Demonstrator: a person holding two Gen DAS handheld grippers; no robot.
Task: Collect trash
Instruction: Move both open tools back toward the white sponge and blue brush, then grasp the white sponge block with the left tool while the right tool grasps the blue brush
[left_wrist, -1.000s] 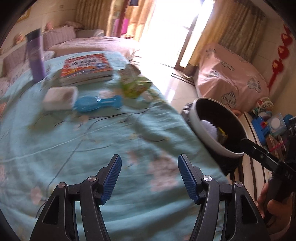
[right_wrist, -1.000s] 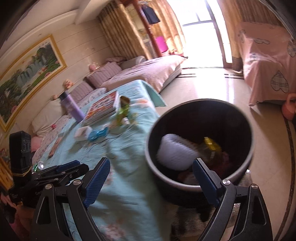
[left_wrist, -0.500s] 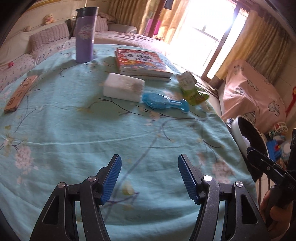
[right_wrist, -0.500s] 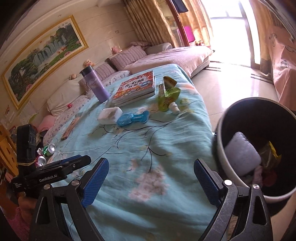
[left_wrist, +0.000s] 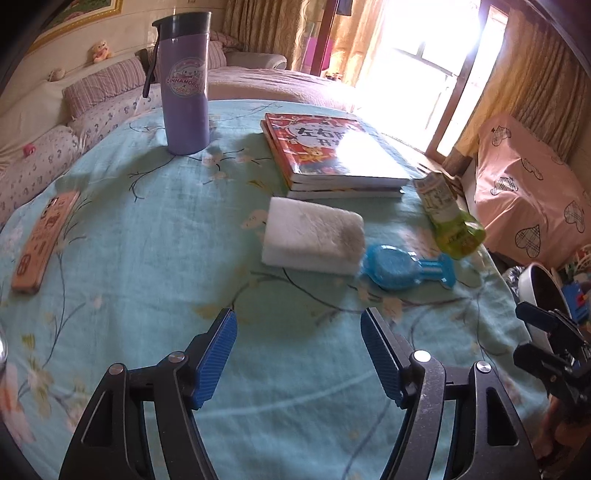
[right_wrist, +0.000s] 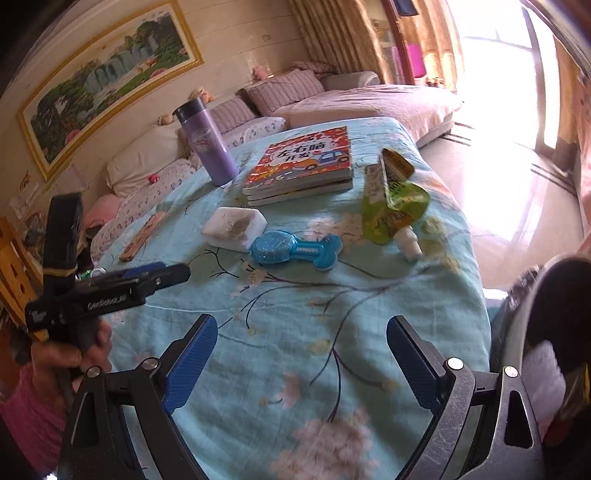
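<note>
A green empty drink pouch (left_wrist: 452, 219) lies near the table's right edge, also in the right wrist view (right_wrist: 393, 199). A dirty white sponge (left_wrist: 314, 236) (right_wrist: 234, 227) lies mid-table. A dark trash bin (left_wrist: 541, 295) with white rim stands off the right edge, holding trash in the right wrist view (right_wrist: 554, 332). My left gripper (left_wrist: 299, 354) is open and empty above the turquoise cloth, short of the sponge. My right gripper (right_wrist: 301, 363) is open and empty over the cloth, left of the bin.
A blue hairbrush (left_wrist: 402, 269) lies beside the sponge. A stack of books (left_wrist: 332, 155), a purple tumbler (left_wrist: 184, 85) and a wooden block (left_wrist: 40, 240) stand on the table (left_wrist: 147, 221). A sofa and a bright window are behind.
Both grippers swung left from the bin toward the table. The left gripper moved in closer to the sponge and brush. The bin slid to the right edge of both views.
</note>
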